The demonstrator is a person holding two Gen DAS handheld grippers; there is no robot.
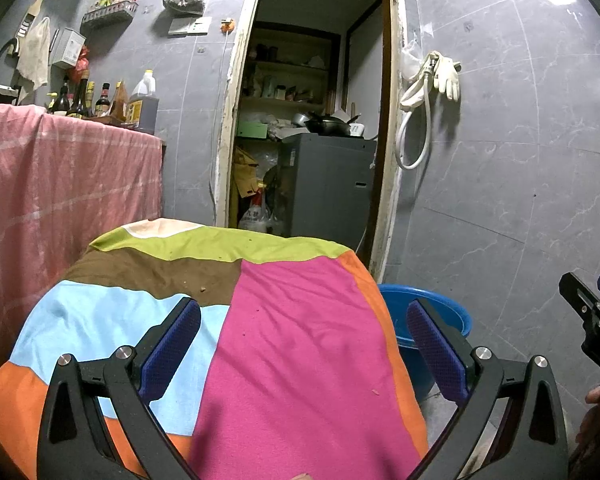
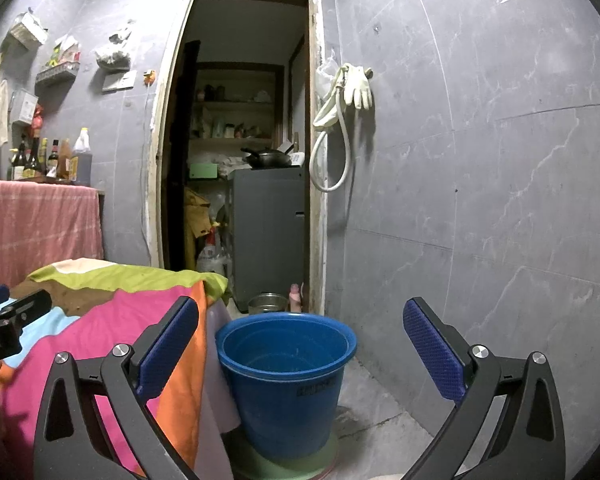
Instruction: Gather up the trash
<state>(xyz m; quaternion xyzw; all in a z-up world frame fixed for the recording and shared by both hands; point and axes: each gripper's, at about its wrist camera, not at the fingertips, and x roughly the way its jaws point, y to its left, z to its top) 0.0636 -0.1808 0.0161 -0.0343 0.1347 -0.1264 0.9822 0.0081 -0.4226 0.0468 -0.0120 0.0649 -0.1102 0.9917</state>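
Crumbs (image 1: 202, 289) lie scattered on the patchwork cloth (image 1: 300, 340), most on the brown patch toward its far edge, a few on the pink. Left gripper (image 1: 304, 344) hangs over the cloth, blue pads spread wide, pinching nothing. Right gripper (image 2: 300, 350) is likewise spread and empty, aimed at the blue bucket (image 2: 288, 384). Bucket stands on the floor just beside the cloth's right edge, upright on a green mat (image 2: 332, 458). White gloves (image 2: 358, 86) hang on the wall by the doorway.
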